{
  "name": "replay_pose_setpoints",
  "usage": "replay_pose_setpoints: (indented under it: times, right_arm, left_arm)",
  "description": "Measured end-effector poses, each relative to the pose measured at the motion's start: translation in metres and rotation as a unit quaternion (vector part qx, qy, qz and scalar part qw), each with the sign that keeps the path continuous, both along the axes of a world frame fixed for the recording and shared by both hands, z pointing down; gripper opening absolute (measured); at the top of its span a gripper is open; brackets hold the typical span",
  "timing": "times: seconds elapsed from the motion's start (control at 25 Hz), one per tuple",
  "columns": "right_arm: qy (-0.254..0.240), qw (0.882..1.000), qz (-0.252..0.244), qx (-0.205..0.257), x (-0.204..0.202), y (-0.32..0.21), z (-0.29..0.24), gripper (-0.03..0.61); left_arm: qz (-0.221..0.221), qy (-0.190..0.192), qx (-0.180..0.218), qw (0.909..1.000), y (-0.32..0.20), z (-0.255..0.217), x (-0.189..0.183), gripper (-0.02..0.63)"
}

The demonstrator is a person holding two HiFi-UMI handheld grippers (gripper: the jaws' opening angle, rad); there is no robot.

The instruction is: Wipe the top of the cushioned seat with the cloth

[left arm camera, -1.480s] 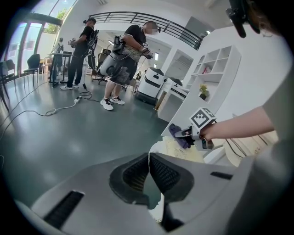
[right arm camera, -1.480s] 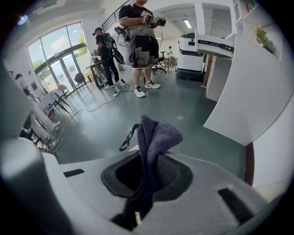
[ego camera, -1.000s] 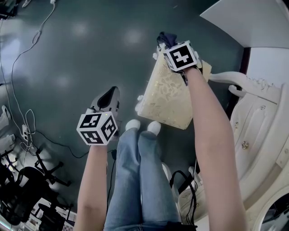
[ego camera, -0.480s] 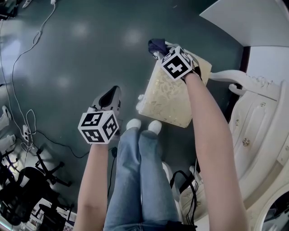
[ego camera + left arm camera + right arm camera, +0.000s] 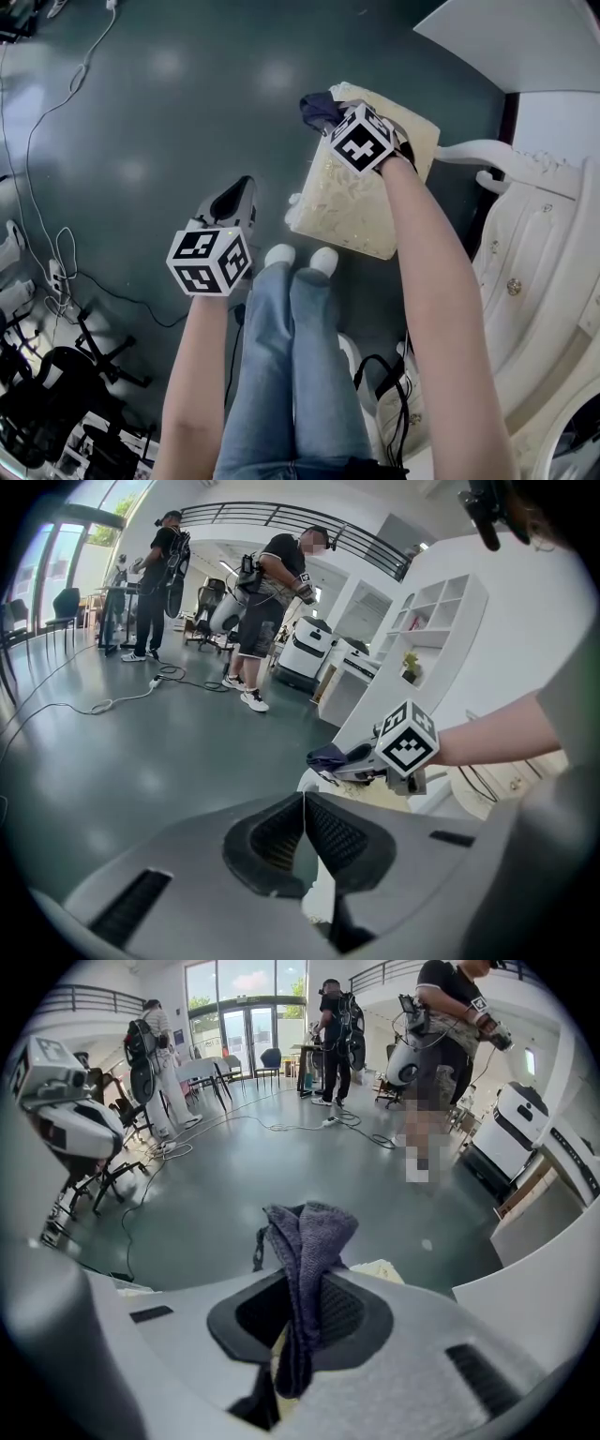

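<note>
In the head view we saw the right gripper (image 5: 328,111), its cube bearing black-and-white square markers, over the far edge of the seat (image 5: 352,202), a cream square cushion with a mottled gold pattern. A dark cloth (image 5: 315,107) was bunched at its tip. The left gripper (image 5: 236,197) hung over the glossy floor (image 5: 141,141), beside the seat. In the left gripper view, its ribbed jaws met pad against pad. In the right gripper view, the jaws pinched the cloth, a nubby grey-violet knit folded upright.

Grey left tongs (image 5: 240,189), blue jeans (image 5: 292,375)
</note>
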State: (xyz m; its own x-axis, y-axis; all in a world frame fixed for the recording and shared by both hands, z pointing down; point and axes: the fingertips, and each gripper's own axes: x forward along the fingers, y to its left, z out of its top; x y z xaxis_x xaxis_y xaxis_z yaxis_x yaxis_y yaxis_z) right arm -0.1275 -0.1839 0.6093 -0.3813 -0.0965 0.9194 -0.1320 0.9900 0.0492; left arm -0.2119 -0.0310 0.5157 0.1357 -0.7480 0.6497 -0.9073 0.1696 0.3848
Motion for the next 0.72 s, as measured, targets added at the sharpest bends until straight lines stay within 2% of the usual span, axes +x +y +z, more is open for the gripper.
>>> replay_pose_setpoints:
  times: [0.24,0.72]
  right_arm:
    - [-0.019,0.999,0.023,-0.014,0.001,0.018,0.000,0.032]
    - [-0.010,1.000,0.009,-0.027,0.003,0.058,-0.001,0.032]
  left_arm:
    - [0.001,-0.001,0.004,1.0000,0.003,-0.003,0.001,0.005]
    - [0.005,-0.001,0.012,0.9999,0.016,-0.011,0.003,0.005]
